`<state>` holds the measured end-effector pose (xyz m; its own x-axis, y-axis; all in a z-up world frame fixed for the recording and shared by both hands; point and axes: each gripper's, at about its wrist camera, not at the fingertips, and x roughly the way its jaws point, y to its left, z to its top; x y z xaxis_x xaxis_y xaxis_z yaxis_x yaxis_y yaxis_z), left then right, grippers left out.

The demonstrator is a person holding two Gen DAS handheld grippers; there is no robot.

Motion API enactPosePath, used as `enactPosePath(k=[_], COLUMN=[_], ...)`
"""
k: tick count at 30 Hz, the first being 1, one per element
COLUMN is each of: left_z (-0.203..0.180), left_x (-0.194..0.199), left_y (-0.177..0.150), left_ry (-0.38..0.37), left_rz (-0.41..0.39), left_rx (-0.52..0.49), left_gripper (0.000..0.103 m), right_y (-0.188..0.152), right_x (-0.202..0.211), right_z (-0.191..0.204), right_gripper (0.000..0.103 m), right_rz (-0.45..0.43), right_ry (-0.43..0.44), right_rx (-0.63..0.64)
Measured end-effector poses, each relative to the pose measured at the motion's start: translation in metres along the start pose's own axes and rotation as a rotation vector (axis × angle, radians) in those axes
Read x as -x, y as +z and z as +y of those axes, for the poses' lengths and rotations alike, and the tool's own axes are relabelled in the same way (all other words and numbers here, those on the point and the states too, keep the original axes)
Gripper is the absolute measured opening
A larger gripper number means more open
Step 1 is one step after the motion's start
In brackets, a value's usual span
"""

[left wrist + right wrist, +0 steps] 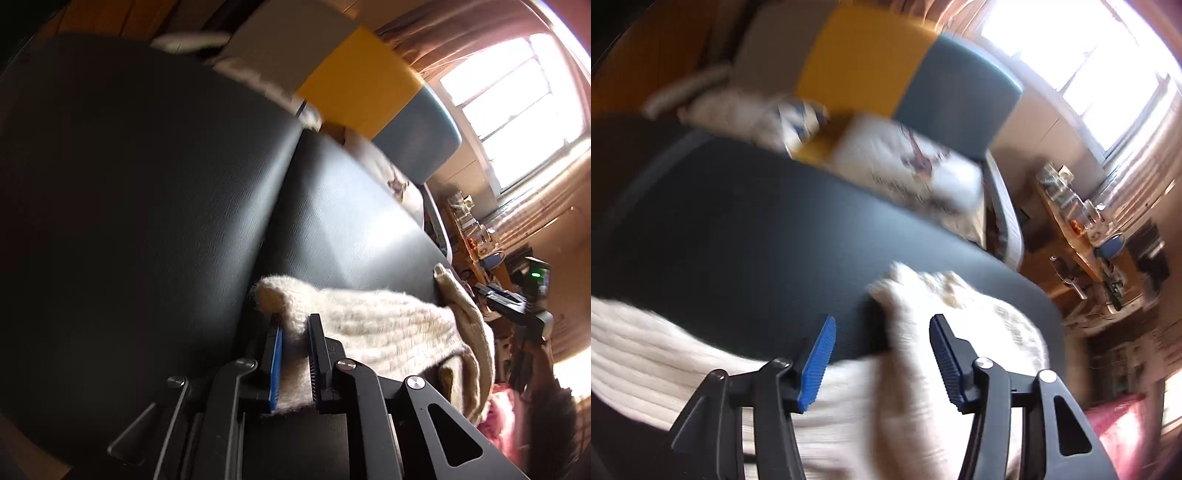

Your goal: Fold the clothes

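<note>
Right now your left tool (295, 325) is pinched tight on a fold of the cream knitted sweater (376, 332), its two pads closed down to the thickness of the wool between them. Your right tool (882, 325) is spread wide and grips nothing; a bunched part of the same sweater (916, 332) lies between its fingers without being clamped, though motion blur hides whether a pad touches it. The sweater sits at the near edge of the black bench (147, 184), one part trailing toward the near left corner in the right wrist view and another hanging over the right-hand edge in the left.

You look to be early in a fold, gathering hold of the garment. Next, I judge, you need to close the right tool on that bunch, then lift both evenly to spread the knit flat. Both tools point forward across the bench at a low angle, tilted sideways.
</note>
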<state>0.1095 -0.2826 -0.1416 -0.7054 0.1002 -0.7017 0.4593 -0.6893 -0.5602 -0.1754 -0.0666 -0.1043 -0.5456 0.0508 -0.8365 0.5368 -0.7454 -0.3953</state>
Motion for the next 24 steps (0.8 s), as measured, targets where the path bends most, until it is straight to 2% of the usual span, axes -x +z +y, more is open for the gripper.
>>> enactPosePath(k=[1, 3, 5, 6, 7, 11, 16, 18, 22, 24], left_z=[-0.005, -0.008, -0.003, -0.004, -0.004, -0.006, -0.061, -0.087, -0.140, -0.162], left_x=[0.001, 0.000, -0.006, -0.006, -0.005, -0.001, -0.022, -0.042, -0.083, -0.111], left_y=[0.003, 0.008, 0.011, 0.013, 0.014, 0.021, 0.025, 0.025, 0.027, 0.031], left_ry=[0.015, 0.048, 0.066, 0.072, 0.078, 0.104, 0.056, 0.030, -0.021, -0.011], left_rz=[-0.017, -0.030, -0.008, -0.011, -0.015, -0.033, 0.000, 0.026, 0.079, 0.108], left_rx=[-0.021, -0.036, -0.021, -0.026, -0.032, -0.055, -0.255, -0.324, -0.461, -0.497], left_gripper=[0.011, 0.011, 0.011, 0.011, 0.011, 0.012, 0.021, 0.026, 0.036, 0.036], right_y=[0.002, 0.000, -0.003, -0.005, -0.007, -0.003, -0.012, -0.028, -0.074, -0.095], right_x=[-0.017, -0.045, -0.071, -0.076, -0.075, -0.049, 0.004, 0.002, -0.030, -0.049], right_z=[-0.003, -0.002, 0.000, -0.001, -0.005, -0.031, -0.118, -0.153, -0.197, -0.201], right_gripper=[0.054, 0.054, 0.046, 0.035, 0.011, 0.011, 0.011, 0.011, 0.011, 0.011], right_rz=[0.051, 0.118, 0.172, 0.166, 0.153, 0.055, -0.071, -0.063, -0.024, 0.009], right_ry=[0.003, -0.044, -0.093, -0.119, -0.112, -0.106, -0.149, -0.158, 0.002, 0.048], right_rx=[0.012, 0.054, 0.100, 0.119, 0.116, 0.081, -0.111, -0.205, -0.453, -0.523])
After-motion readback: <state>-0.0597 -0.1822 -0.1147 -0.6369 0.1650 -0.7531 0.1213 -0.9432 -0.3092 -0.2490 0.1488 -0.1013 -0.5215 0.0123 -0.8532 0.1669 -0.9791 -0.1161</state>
